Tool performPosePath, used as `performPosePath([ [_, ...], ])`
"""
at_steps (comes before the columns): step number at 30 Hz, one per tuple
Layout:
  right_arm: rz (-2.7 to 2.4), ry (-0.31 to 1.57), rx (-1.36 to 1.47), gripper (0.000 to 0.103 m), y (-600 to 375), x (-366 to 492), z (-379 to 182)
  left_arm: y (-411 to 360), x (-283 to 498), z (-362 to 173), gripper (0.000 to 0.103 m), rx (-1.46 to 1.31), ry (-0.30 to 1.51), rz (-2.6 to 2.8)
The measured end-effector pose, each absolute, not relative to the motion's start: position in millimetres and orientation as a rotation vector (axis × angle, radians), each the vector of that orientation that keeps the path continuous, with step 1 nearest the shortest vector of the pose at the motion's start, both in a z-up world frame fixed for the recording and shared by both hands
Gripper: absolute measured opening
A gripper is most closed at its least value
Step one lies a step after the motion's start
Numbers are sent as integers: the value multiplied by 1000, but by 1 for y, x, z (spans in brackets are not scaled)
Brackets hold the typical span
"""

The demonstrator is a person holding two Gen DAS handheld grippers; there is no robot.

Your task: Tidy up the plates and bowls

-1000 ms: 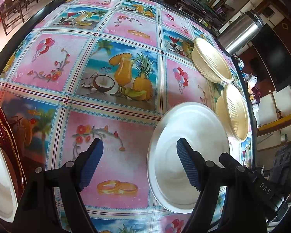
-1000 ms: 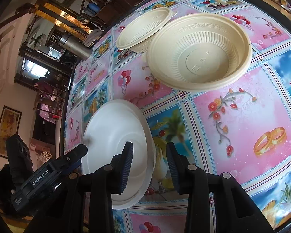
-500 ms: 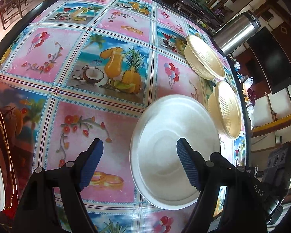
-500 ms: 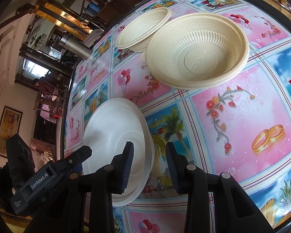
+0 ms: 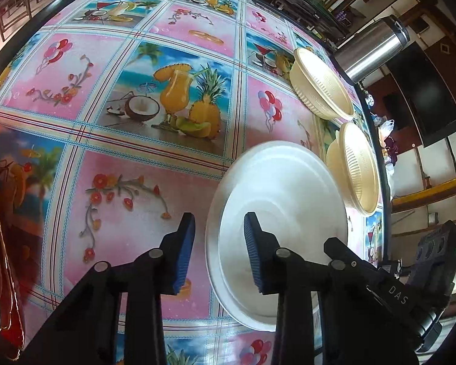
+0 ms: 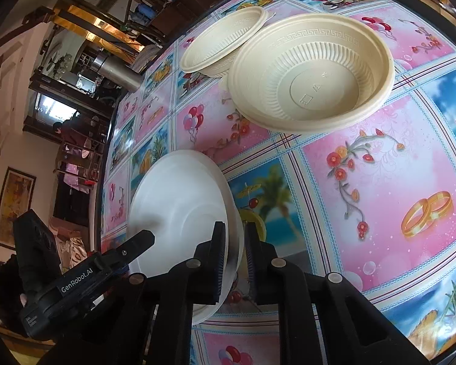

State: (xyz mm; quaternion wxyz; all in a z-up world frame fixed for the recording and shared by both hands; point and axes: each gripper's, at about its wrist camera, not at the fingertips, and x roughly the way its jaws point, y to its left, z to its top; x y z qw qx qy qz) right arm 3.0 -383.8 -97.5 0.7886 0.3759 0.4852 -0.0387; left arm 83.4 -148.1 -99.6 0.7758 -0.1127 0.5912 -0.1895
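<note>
Here, both grippers' fingers are closing on the white plate's (image 5: 282, 200) rim; left gripper (image 5: 219, 252) narrow, right gripper (image 6: 235, 261) nearly pinching. Two beige bowls (image 6: 310, 73) sit by the surface's (image 5: 130, 182) edge.

White plate (image 5: 288, 188), cream bowls (image 6: 313, 73)

Count on the tabletop (image 5: 143, 222): one white plate (image 5: 282, 200); two cream bowls, one near (image 6: 311, 73), one far (image 6: 225, 42); one steel flask (image 5: 371, 47) at the far right edge. Two tools present, left (image 5: 219, 254) and right (image 6: 235, 260).

A glossy pink-and-blue tropical-print plastic tablecloth (image 5: 173, 115), a tall cylindrical stainless-steel thermos (image 5: 371, 48) at its far edge.
</note>
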Motion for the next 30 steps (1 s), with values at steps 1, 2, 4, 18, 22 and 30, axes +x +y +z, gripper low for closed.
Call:
performPosePath([
  [1,-85,1041,809,9,-384,2,-97,-148,83,-98,25,-238,1270,-408],
  [2,-87,1037,807,7,-384,2,-96,-147,82,-96,23,-231,1261,-405],
  [4,-93,1030,802,7,-385,1,-95,-146,82,-94,21,-226,1253,-401],
  [18,-102,1021,804,7,-385,0,-95,-147,79,-96,7,-191,1244,-430],
  [22,-103,1023,801,7,-385,1,-95,-147,79,-95,7,-192,1244,-430],
  [30,-96,1018,797,6,-382,3,-90,-141,77,-87,7,-190,1224,-433],
])
